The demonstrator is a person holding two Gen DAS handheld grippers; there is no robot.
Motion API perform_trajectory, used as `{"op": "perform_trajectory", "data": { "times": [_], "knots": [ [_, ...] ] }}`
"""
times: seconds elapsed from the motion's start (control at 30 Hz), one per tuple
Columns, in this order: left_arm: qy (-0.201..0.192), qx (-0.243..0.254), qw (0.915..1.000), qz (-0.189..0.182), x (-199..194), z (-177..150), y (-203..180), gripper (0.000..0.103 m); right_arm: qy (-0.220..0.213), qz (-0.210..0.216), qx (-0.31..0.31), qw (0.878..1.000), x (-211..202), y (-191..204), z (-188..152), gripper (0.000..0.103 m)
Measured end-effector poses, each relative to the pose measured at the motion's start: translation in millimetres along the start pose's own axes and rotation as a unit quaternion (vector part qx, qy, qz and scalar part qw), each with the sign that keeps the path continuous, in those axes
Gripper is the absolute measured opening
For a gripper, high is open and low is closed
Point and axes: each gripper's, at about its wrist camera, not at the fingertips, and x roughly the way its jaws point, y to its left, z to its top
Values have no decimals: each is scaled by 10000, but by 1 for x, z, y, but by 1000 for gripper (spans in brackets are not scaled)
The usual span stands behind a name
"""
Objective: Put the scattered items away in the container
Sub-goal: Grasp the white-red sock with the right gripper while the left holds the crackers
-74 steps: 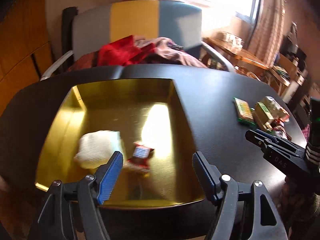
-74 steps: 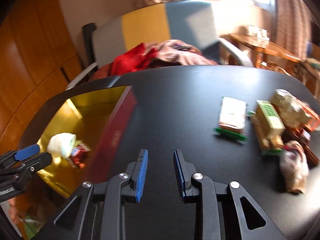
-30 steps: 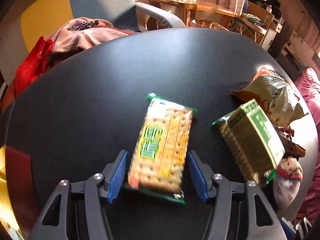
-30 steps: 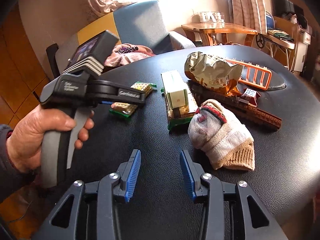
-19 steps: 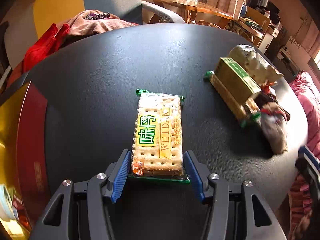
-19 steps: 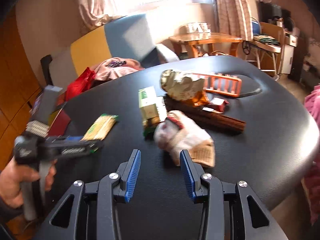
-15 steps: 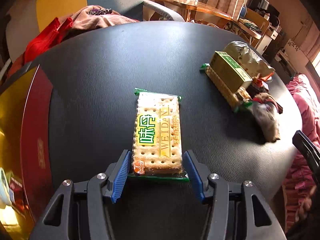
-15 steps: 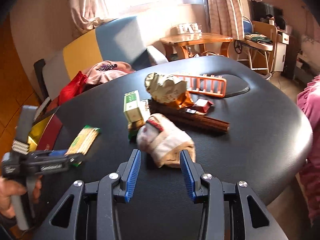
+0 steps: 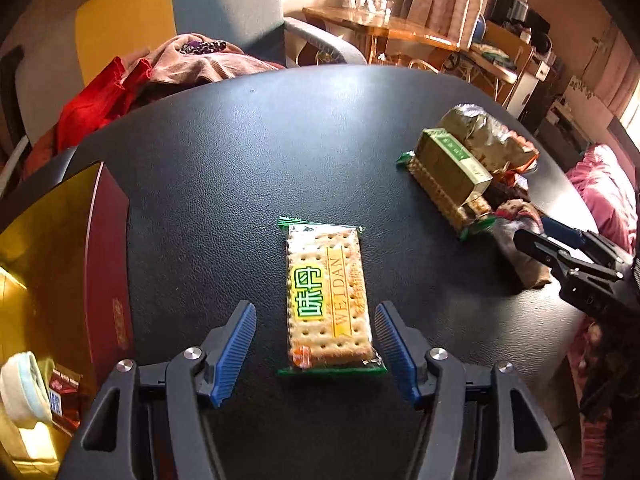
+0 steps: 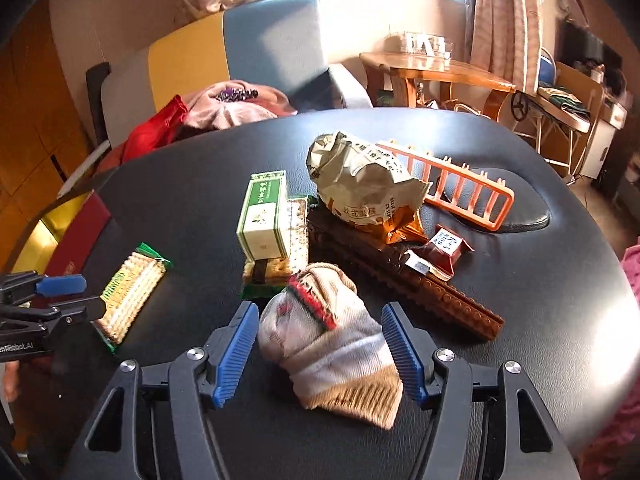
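A packet of crackers (image 9: pixel 327 296) lies flat on the black table between the blue pads of my left gripper (image 9: pixel 314 314). Its jaws are opening and the pads stand clear of the packet. A rolled grey sock (image 10: pixel 328 340) with a red band lies between the fingers of my right gripper (image 10: pixel 320 312). Those jaws are opening too and do not press on it. The gold tray (image 9: pixel 108 264) with a red wall sits at the left. It holds a white sock (image 9: pixel 20 384) and a red candy packet (image 9: pixel 64 394).
Behind the sock lie a green box (image 10: pixel 264 216) on another cracker packet, a crumpled snack bag (image 10: pixel 360 184), an orange rack (image 10: pixel 460 188), a brown brick strip (image 10: pixel 420 284) and a red candy packet (image 10: pixel 444 248). A chair with clothes (image 9: pixel 180 68) stands beyond the table.
The left jaws, close against the cracker packet half a second ago, have spread apart. The right gripper has moved up over the sock and its jaws have widened around it.
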Motion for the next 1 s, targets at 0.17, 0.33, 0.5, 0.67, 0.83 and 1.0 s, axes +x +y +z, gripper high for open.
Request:
{"op": "perform_trajectory", "data": {
  "times": [0.17, 0.33, 0.5, 0.67, 0.83, 1.0],
  "knots": [
    [249, 26, 9996, -88, 21, -4, -5, 58, 131, 1, -77, 9999, -1, 1, -12, 33],
    [164, 88, 9996, -205, 9, -25, -9, 55, 154, 191, 166, 9996, -21, 6, -39, 33],
    [91, -303, 9983, -491, -10, -33, 8, 59, 113, 286, 334, 9990, -35, 14, -59, 36],
    [10, -286, 9990, -350, -19, -23, 17, 64, 45, 307, 547, 9980, -35, 15, -62, 41],
    [100, -91, 9999, -63, -6, -10, 8, 65, 30, 328, 643, 9974, -34, 15, -63, 47],
    [150, -56, 9998, 117, 5, -1, 2, 65, 47, 339, 714, 9969, -31, 14, -64, 52]
  ]
}}
